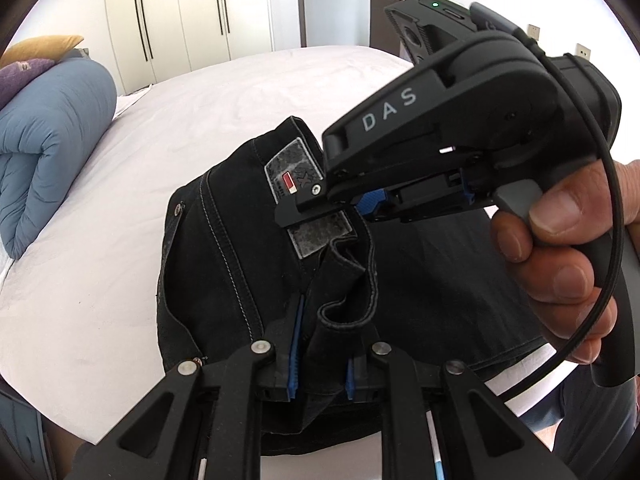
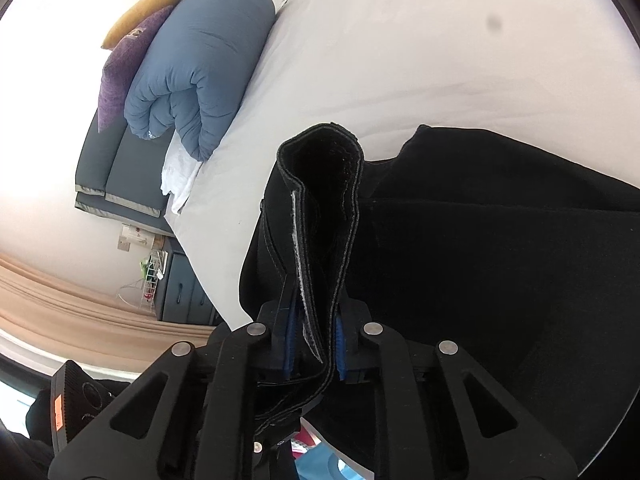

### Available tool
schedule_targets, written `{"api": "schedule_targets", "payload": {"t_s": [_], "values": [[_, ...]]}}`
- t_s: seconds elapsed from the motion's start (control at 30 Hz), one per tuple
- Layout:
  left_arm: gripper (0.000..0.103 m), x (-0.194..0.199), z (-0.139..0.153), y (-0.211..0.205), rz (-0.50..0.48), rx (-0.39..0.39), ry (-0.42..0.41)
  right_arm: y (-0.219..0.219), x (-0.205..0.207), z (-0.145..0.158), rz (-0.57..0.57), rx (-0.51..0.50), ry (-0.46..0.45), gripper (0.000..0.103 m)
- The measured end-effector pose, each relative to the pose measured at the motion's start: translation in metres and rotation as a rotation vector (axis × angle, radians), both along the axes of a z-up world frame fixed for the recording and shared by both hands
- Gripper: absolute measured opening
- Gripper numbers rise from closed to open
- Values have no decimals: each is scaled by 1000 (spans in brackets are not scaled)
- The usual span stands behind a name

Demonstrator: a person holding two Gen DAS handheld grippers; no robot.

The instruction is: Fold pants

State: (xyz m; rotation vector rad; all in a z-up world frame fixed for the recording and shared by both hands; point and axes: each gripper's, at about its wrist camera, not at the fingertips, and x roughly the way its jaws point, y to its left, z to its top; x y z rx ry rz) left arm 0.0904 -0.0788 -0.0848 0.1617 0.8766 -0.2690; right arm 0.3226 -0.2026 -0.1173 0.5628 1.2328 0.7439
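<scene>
White bed sheet (image 1: 100,240) carries the black pants (image 1: 224,248), bunched and not yet folded flat. Left gripper (image 1: 320,344) and right gripper (image 2: 314,332) each clamp the waistband (image 2: 320,184); I judge folding barely begun.

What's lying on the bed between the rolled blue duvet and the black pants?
Nothing: only bare white bed sheet separates the rolled blue duvet from the black pants, clearest in the left wrist view.
</scene>
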Motion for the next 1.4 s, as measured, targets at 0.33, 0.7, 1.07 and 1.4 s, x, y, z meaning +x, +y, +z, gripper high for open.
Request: {"api": "schedule_targets", "payload": {"t_s": [0.33,0.7,1.07,1.4], "values": [[17,-2,2,-48,-134,10,21,-82,-27,-12,-113,29,4,12],[17,4,1,-113,-283,36,35,-184,-47,-36,-238,20,19,12],[17,17,-14,-135,-322,62,60,-222,-55,-54,-277,22,21,11],[17,18,-31,-138,-366,71,61,-239,-68,-55,-315,24,24,11]]}}
